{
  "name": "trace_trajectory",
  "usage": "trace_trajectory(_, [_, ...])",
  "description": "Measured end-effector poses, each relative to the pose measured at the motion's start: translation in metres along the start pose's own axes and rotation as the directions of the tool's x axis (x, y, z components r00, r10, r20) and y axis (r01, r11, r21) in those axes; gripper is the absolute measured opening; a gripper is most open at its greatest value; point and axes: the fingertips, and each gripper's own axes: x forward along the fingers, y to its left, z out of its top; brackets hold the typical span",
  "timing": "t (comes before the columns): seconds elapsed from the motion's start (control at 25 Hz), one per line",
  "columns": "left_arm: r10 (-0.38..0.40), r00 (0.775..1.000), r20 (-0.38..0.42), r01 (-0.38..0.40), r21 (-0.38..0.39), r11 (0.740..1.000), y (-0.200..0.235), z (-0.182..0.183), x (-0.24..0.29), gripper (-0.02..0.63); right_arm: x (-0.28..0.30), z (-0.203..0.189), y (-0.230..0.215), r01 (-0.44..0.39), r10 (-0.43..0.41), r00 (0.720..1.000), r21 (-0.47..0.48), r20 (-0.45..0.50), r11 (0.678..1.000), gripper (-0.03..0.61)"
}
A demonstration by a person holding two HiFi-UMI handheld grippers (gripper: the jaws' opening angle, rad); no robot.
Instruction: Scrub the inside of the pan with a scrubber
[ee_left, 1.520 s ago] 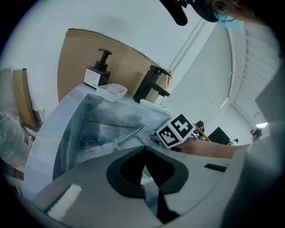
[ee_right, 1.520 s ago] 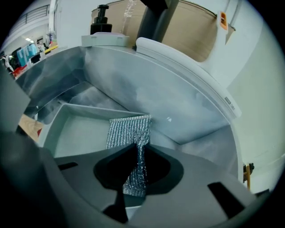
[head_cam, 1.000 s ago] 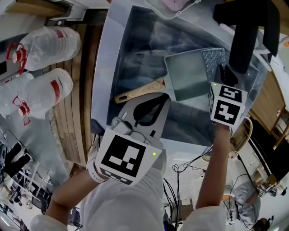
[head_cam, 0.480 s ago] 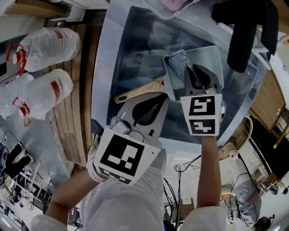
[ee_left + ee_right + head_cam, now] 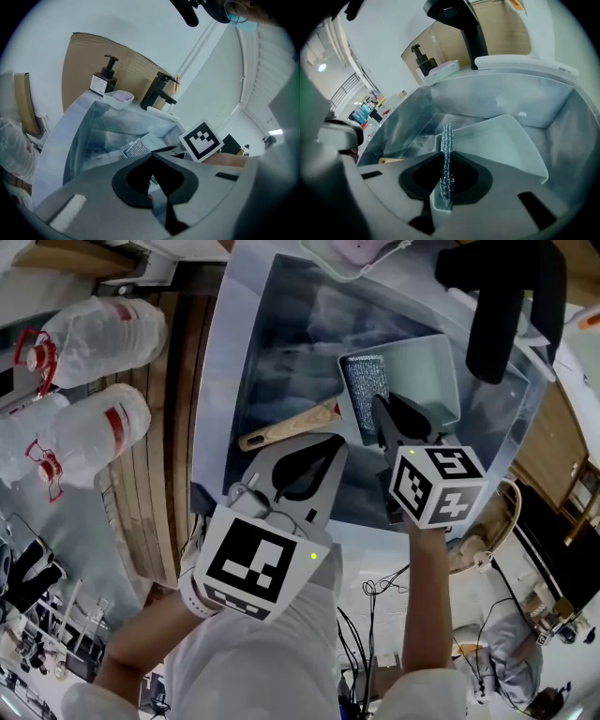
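- Presently, head view: found right gripper point(image 5: 382, 411) clamped on scrubber point(image 5: 364, 381), pressing it inside pan point(image 5: 427, 371) against the pan's handle-side wall.
- Recorded same scrubber at the pan's opposite wall one second back, and near the pan's handle-side wall half a second back. Judged as one full stroke across the pan floor, hence scrubbing under way, not just starting.
- Head view, continued: found left gripper point(image 5: 323, 448) with jaws together, just beside the pan's wooden handle point(image 5: 281, 430). Noted no change in its station over that second. Located pan lying flat, enclosed by sink point(image 5: 246, 352).
- Left gripper view: confirmed jaw tips meeting with nothing between them. Sighted scrubber and pan beyond the tips, clear of them.
- Right gripper view: confirmed jaws closed on scrubber, seen edge-on and upright. Sighted pan floor spreading to one side of it, pan handle to the other.
- Assessment: judged pan unrestrained, so liable to slide on the return stroke. Could not verify coverage of pan corners.
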Motion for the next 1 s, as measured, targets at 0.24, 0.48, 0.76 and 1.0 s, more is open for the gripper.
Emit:
trace_trajectory(0.24, [0.007,1.000,0.016,-0.007,0.017,1.000,0.001,0.005,-0.014,-0.005,-0.020,0.011,0.017,-0.046,0.047,0.998,-0.025,0.030,0.999,0.049])
trace_trajectory(0.48, [0.021,0.999,0.036,-0.023,0.041,0.999,-0.003,0.017,-0.043,-0.006,-0.057,0.019,0.042,-0.050,0.053,0.997,-0.039,0.064,0.998,0.049])
trace_trajectory(0.76, [0.035,0.997,0.072,-0.041,0.077,0.996,-0.014,0.033,-0.092,-0.006,-0.121,0.032,0.083,-0.024,0.027,0.985,-0.019,0.170,1.000,0.049])
trace_trajectory(1.0, [0.021,0.991,0.133,-0.038,0.126,0.991,-0.034,0.054,-0.142,-0.005,-0.189,0.049,0.115,0.000,-0.002,0.961,0.006,0.276,1.000,0.051])
